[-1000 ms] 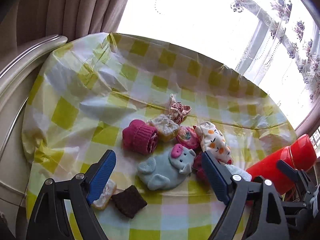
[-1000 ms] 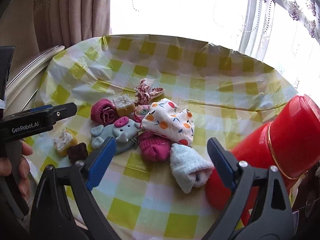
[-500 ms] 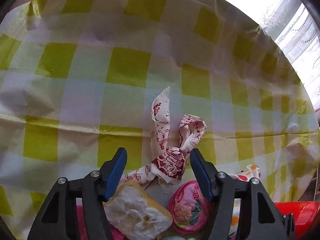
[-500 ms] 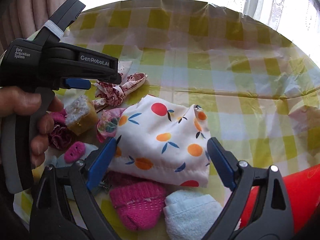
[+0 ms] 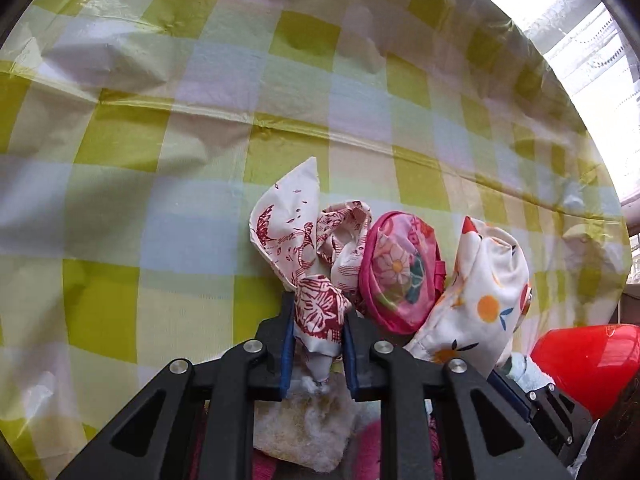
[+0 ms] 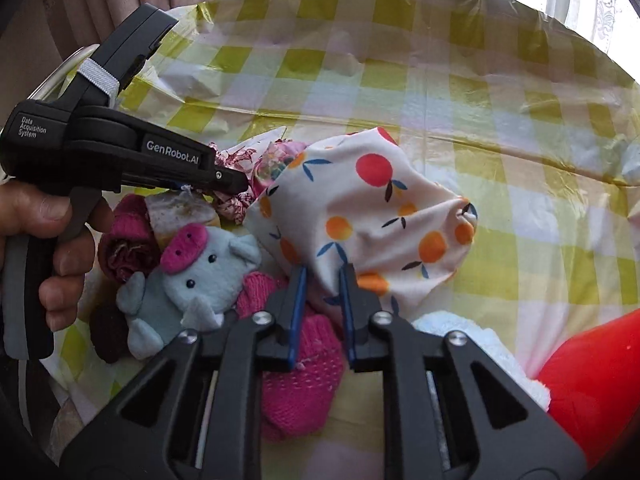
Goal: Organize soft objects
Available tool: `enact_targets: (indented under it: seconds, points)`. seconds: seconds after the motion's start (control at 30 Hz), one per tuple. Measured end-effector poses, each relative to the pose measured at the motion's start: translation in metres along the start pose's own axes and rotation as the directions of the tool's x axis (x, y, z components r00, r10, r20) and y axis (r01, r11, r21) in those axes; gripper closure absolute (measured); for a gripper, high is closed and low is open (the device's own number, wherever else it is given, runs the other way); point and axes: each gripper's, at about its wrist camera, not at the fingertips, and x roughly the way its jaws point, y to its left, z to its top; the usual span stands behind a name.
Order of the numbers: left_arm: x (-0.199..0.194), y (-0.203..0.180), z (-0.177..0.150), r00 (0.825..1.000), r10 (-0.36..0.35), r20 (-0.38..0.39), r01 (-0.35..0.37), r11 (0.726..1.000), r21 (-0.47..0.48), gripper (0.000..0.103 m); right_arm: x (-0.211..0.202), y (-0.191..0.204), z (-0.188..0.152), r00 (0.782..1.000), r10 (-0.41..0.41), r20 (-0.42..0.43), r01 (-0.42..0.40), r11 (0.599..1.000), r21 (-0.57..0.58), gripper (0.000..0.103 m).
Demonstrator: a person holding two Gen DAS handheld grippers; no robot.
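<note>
A crumpled white cloth with a red print (image 5: 288, 232) lies on the yellow checked tablecloth (image 5: 120, 136). My left gripper (image 5: 318, 312) is closing on its near end, and the pads press the fabric. In the right wrist view, a hand holds the left gripper (image 6: 230, 180) over the pile. A white cloth with orange and red fruit (image 6: 380, 208) is bunched up. My right gripper (image 6: 322, 276) is closing on the lower edge of the fruit cloth, pinching the fabric between its pads. A pink floral pouch (image 5: 400, 276) sits between the two cloths.
A grey-blue elephant plush (image 6: 200, 272), a pink knitted sock (image 6: 300, 360), a dark pink rolled sock (image 6: 126, 252), a yellowish sponge (image 5: 304, 428) and a pale blue towel (image 6: 480, 344) crowd the near side. A red flask (image 6: 592, 380) lies at the right.
Both grippers came down onto the pile and went from wide open to closed. The left one pinched the red-printed cloth, and the right one pinched the fruit-print cloth.
</note>
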Motion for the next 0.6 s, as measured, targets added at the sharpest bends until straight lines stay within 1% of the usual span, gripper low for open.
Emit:
enact_targets:
  seconds: [0.1, 0.17, 0.33, 0.4, 0.43, 0.47, 0.5, 0.53, 0.57, 0.6]
  points:
    - [-0.008, -0.022, -0.034, 0.999, 0.048, 0.010, -0.048, 0.995, 0.084, 0.082, -0.013, 0.010, -0.023, 1.000, 0.013, -0.019, -0.014, 1.000, -0.026, 0.085]
    - [-0.013, -0.032, -0.054, 0.999, 0.043, 0.003, -0.043, 0.992, 0.115, 0.083, -0.023, 0.015, -0.038, 0.999, 0.018, -0.030, -0.019, 0.999, -0.036, 0.085]
    - [-0.026, -0.044, -0.103, 0.999, 0.044, 0.013, -0.045, 0.990, 0.135, 0.083, -0.049, 0.018, -0.072, 0.999, 0.018, -0.049, -0.020, 0.999, -0.032, 0.085]
    - [-0.036, -0.045, -0.120, 0.998, 0.035, 0.050, -0.041, 0.992, 0.121, 0.080, -0.060, 0.019, -0.084, 0.998, 0.019, -0.053, -0.021, 0.999, -0.037, 0.085]
    - [-0.041, -0.041, -0.126, 0.997, 0.031, 0.064, -0.038, 0.994, 0.107, 0.075, -0.065, 0.020, -0.090, 0.998, 0.021, -0.055, -0.023, 0.999, -0.037, 0.085]
    - [-0.046, -0.038, -0.132, 0.996, 0.023, 0.081, -0.030, 0.996, 0.087, 0.067, -0.071, 0.020, -0.094, 0.998, 0.022, -0.056, -0.024, 0.999, -0.035, 0.085]
    - [-0.053, -0.035, -0.138, 0.995, 0.007, 0.101, -0.014, 0.998, 0.065, 0.062, -0.076, 0.019, -0.098, 0.998, 0.023, -0.053, -0.024, 0.999, -0.031, 0.085]
    - [-0.059, -0.035, -0.141, 0.992, -0.011, 0.123, 0.005, 0.999, 0.043, 0.052, -0.082, 0.018, -0.103, 0.998, 0.023, -0.050, -0.025, 0.999, -0.026, 0.085]
    - [-0.067, -0.031, -0.149, 0.989, -0.021, 0.146, 0.017, 1.000, 0.025, 0.046, -0.087, 0.016, -0.107, 0.999, 0.024, -0.048, -0.025, 0.999, -0.022, 0.085]
    - [-0.074, -0.029, -0.154, 0.985, -0.033, 0.167, 0.031, 0.999, 0.013, 0.043, -0.091, 0.016, -0.111, 0.999, 0.026, -0.046, -0.027, 1.000, -0.016, 0.085]
